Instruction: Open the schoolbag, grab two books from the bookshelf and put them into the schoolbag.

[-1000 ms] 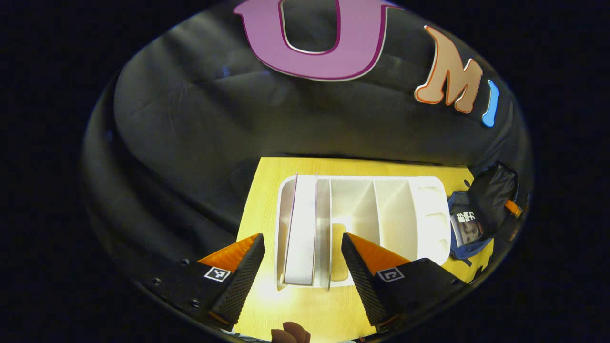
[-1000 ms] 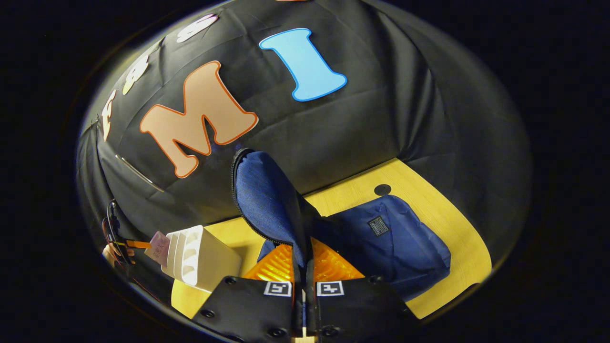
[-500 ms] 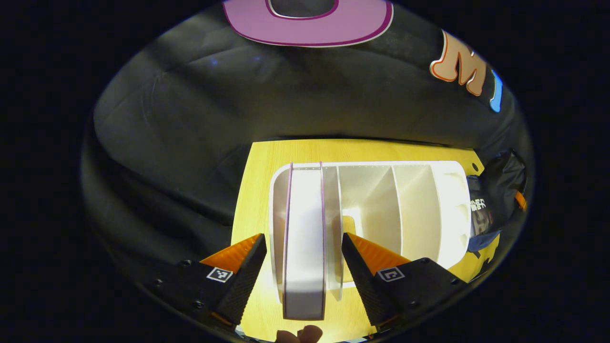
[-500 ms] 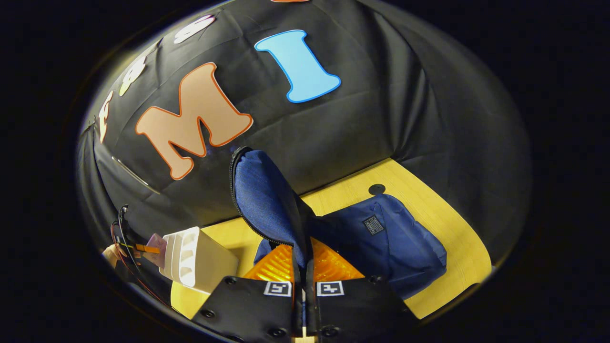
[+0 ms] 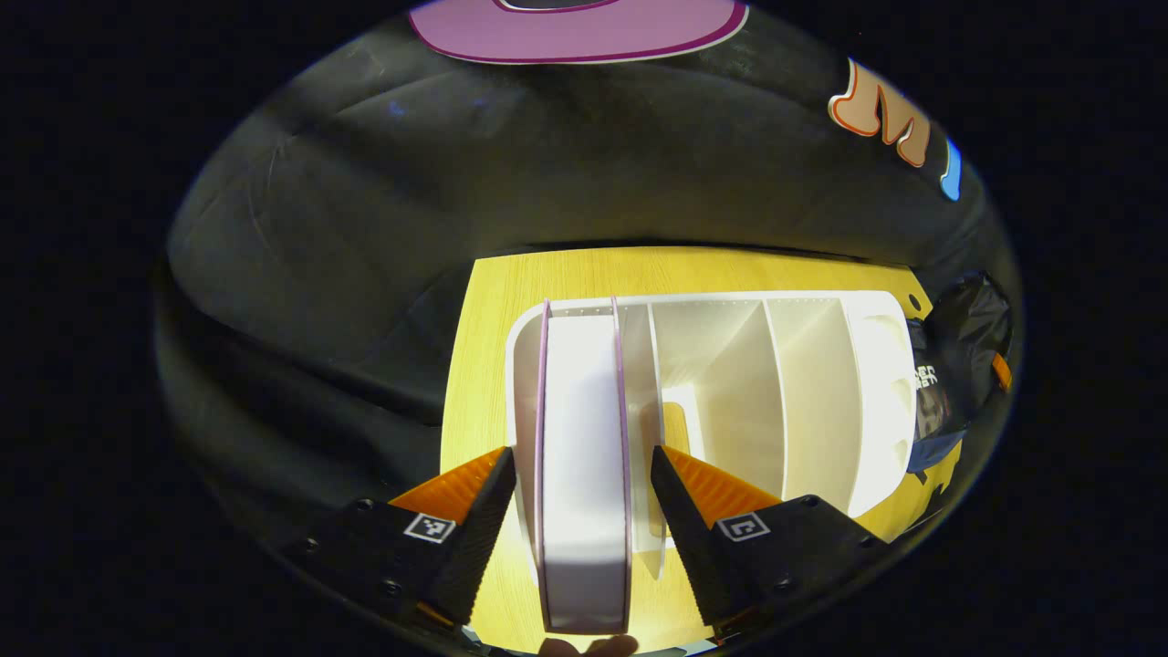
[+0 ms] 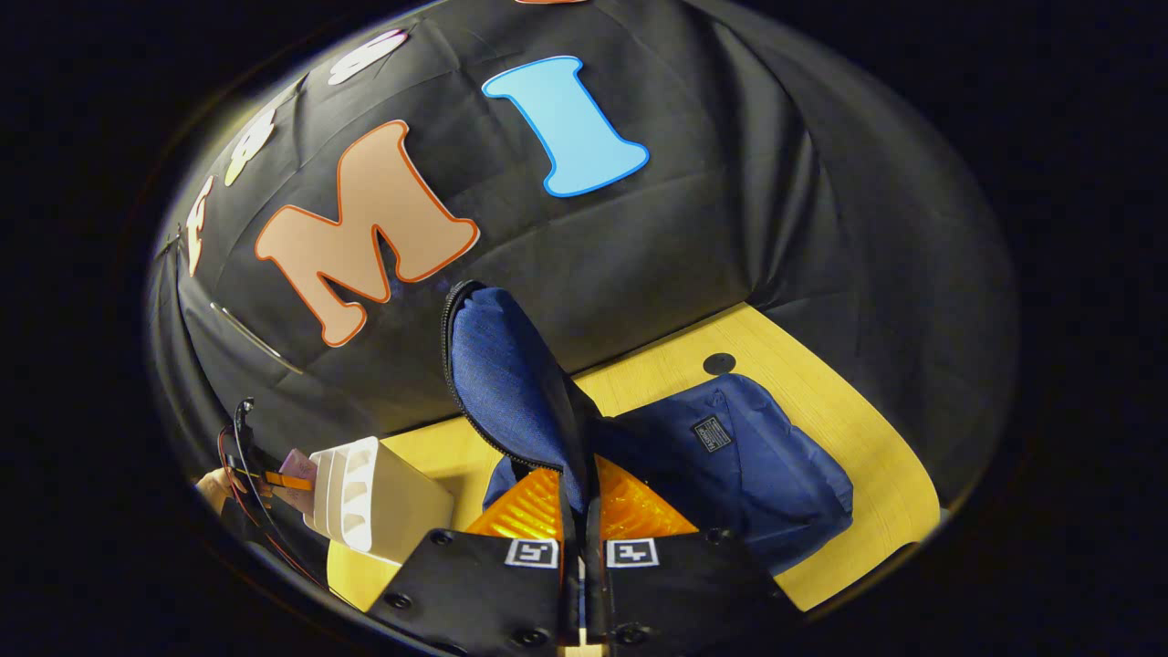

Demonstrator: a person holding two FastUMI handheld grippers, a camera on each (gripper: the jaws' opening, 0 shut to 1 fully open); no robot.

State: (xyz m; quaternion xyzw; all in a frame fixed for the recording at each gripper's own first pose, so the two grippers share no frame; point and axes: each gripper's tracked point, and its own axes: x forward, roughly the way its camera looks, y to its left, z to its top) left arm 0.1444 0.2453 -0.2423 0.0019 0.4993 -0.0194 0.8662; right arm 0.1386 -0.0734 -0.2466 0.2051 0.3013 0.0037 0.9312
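A white bookshelf (image 5: pixel 803 392) with several slots stands on the yellow table (image 5: pixel 484 365). One book (image 5: pixel 584 474) with purple covers stands upright in its leftmost slot. My left gripper (image 5: pixel 581 456) is open, one finger on each side of that book, apart from its covers. At the right edge lies the dark schoolbag (image 5: pixel 958 338), with a printed book cover (image 5: pixel 926 406) in its opening. In the right gripper view my right gripper (image 6: pixel 581 484) is shut on the blue schoolbag flap (image 6: pixel 506 374) and holds it raised above the bag's body (image 6: pixel 757 465).
In the right gripper view the bookshelf (image 6: pixel 383 497) sits left of the bag, with a hand and the other gripper (image 6: pixel 260 470) at its far end. A small black hole (image 6: pixel 719 363) marks the table behind the bag. The cloth wall closes off the back.
My left gripper has moved forward over the shelf, so the purple-covered book now stands deeper between its open fingers. The right gripper still holds the flap up, almost unmoved.
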